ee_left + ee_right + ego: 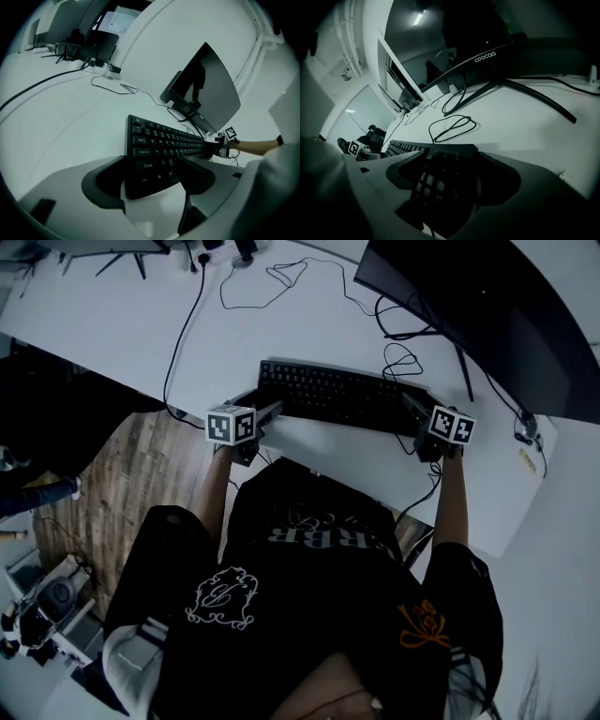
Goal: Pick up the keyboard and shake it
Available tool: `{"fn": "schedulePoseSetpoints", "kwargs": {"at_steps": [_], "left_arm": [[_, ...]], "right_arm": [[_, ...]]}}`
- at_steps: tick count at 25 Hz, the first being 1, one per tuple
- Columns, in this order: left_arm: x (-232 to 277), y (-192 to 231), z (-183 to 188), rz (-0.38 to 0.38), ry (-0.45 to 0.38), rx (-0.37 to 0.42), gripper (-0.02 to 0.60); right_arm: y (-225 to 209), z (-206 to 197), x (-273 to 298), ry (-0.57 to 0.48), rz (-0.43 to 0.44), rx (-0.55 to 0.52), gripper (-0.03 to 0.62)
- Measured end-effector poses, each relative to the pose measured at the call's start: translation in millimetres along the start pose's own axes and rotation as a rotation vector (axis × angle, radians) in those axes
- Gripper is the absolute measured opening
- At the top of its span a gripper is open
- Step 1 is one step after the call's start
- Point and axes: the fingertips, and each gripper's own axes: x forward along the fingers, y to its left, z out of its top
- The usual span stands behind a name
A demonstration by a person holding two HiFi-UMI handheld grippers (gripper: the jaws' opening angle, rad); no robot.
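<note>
Keyboard point(337, 395) flat on the counter point(131, 324); left gripper point(268, 415) and right gripper point(417, 411) straddle its ends, both released. No lift or shake yet, I'd say.

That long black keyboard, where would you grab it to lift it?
Take the keyboard by its two short ends, coming in from each side. It is long, thin and flat on the desk, so one grip would probably let it tip. The left gripper and right gripper stand open around those ends.

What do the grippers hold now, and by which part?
Nothing: the keyboard lies on the desk, its ends between the open jaws of the left gripper and right gripper.
</note>
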Motion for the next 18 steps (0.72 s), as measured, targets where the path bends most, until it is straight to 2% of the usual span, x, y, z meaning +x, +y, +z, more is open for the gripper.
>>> {"fn": "schedulePoseSetpoints", "kwargs": {"at_steps": [3,5,10,13,15,18], "left_arm": [[-0.1,4.4,1.9,0.022,-0.012,0.009,0.325],[-1.6,9.0,2.9,0.04,-0.022,0.011,0.266],[-2.3,15.5,-0.8,0.062,-0.03,0.006,0.262],[-2.4,13.6,1.8,0.067,-0.022,0.031,0.262],[-2.0,13.7,5.9,0.072,-0.022,0.052,0.262],[-3.7,15.8,14.0,0.078,-0.029,0.078,0.262]], "right_arm": [[-1.9,2.8,-0.5,-0.027,-0.036,0.047,0.354],[-2.3,3.6,-0.9,-0.046,-0.05,0.064,0.347],[-0.4,-2.4,-6.3,-0.051,-0.073,0.09,0.334],[-0.1,-3.8,-12.2,-0.077,-0.084,0.115,0.321],[1.4,-0.8,-17.1,-0.11,-0.088,0.127,0.288],[10.2,7.1,-24.5,-0.145,-0.082,0.107,0.287]]}}
